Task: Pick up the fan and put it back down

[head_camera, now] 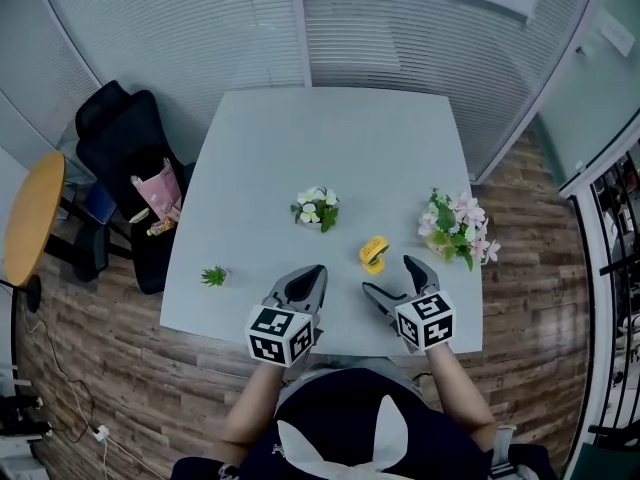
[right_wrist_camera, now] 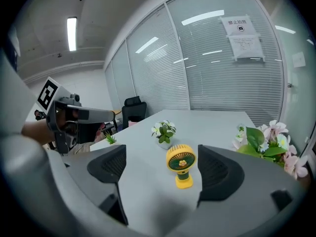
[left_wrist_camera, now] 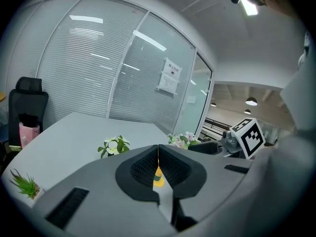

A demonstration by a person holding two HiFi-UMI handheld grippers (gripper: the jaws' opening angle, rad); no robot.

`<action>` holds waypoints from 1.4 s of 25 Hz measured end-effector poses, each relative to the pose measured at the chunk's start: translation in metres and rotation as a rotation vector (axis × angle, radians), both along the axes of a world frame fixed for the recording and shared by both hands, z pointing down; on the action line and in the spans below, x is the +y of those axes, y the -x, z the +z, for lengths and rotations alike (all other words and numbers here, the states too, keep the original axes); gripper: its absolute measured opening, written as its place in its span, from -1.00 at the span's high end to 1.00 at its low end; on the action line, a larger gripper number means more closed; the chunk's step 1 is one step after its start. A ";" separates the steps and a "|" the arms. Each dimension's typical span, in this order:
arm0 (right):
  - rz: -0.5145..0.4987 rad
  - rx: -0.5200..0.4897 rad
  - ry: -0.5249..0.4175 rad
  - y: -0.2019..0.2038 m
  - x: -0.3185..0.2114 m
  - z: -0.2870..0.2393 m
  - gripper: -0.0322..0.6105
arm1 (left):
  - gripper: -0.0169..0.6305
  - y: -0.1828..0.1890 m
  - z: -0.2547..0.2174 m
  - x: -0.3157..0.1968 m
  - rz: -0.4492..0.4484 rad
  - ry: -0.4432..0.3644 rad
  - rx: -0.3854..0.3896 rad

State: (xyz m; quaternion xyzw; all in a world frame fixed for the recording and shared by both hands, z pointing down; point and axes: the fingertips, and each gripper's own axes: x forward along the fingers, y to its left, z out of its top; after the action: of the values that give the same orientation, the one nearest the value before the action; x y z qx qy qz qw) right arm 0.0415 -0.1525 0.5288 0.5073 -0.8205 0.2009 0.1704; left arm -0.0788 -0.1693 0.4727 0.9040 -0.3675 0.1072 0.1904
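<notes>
1. Table (head_camera: 330, 138): pale grey, square, with a smooth matt top and rounded corners. It is the landmark for every entry below.
2. Small yellow plastic fan (head_camera: 374, 253): round caged head with a dark green face and a yellow flower-shaped hub, on a short stem with a yellow foot. It stands upright (right_wrist_camera: 181, 165) on the table, near the near edge and right of centre.
3. Left claw (left_wrist_camera: 158, 149): grey moulded shell with black ribbed pads. The jaws are closed tip to tip with nothing gripped. It hangs over the table's near edge (head_camera: 308, 280).
4. Right claw (right_wrist_camera: 162, 169): same build, with the jaws spread wide and holding nothing. The fan stands in the line of the gap, clear of both pads. It hangs over the table's near edge (head_camera: 390, 275).
5. Small pot of white flowers with green leaves (head_camera: 316, 208): near the table's centre.
6. Pink-and-white bouquet with broad green leaves (head_camera: 458, 230): at the table's right edge.
7. Tiny spiky green plant (head_camera: 214, 276): at the table's near-left corner.
8. Black padded office chair (head_camera: 120, 158): beside the table's left edge.
</notes>
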 end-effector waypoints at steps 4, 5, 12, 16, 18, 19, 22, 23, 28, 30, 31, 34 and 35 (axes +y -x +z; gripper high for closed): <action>-0.004 0.007 0.012 0.000 -0.015 0.007 -0.47 | 0.88 -0.004 0.005 -0.014 0.010 0.011 -0.008; -0.005 0.008 0.016 -0.001 -0.018 0.008 -0.47 | 0.88 -0.005 0.007 -0.017 0.013 0.016 -0.009; -0.024 0.016 0.046 0.000 -0.037 0.023 -0.47 | 0.88 -0.020 0.022 -0.036 0.038 0.050 -0.017; -0.035 0.032 0.063 -0.001 -0.045 0.032 -0.47 | 0.88 -0.026 0.029 -0.043 0.050 0.069 -0.021; -0.043 0.049 0.069 -0.001 -0.049 0.036 -0.47 | 0.88 -0.028 0.032 -0.046 0.055 0.078 -0.020; -0.045 0.055 0.072 -0.002 -0.050 0.038 -0.47 | 0.88 -0.030 0.033 -0.048 0.057 0.082 -0.017; -0.049 0.061 0.084 -0.003 -0.055 0.045 -0.47 | 0.88 -0.035 0.034 -0.051 0.066 0.089 -0.007; -0.051 0.062 0.089 -0.003 -0.056 0.046 -0.47 | 0.88 -0.037 0.034 -0.052 0.069 0.091 -0.006; -0.067 0.070 0.114 -0.001 -0.060 0.058 -0.47 | 0.88 -0.041 0.041 -0.057 0.079 0.109 -0.008; -0.071 0.074 0.123 -0.001 -0.062 0.063 -0.47 | 0.88 -0.042 0.044 -0.058 0.081 0.117 -0.010; -0.073 0.076 0.128 -0.001 -0.063 0.065 -0.47 | 0.88 -0.042 0.046 -0.059 0.082 0.121 -0.010; -0.081 0.080 0.144 -0.001 -0.065 0.072 -0.47 | 0.88 -0.043 0.050 -0.061 0.085 0.132 -0.015; -0.085 0.082 0.150 -0.001 -0.065 0.075 -0.46 | 0.88 -0.043 0.051 -0.062 0.086 0.134 -0.017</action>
State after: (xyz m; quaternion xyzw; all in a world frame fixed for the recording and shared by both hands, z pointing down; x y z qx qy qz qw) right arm 0.0421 -0.2175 0.6034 0.4657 -0.8162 0.2336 0.2498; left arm -0.0354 -0.2310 0.5240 0.9031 -0.3222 0.1473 0.2426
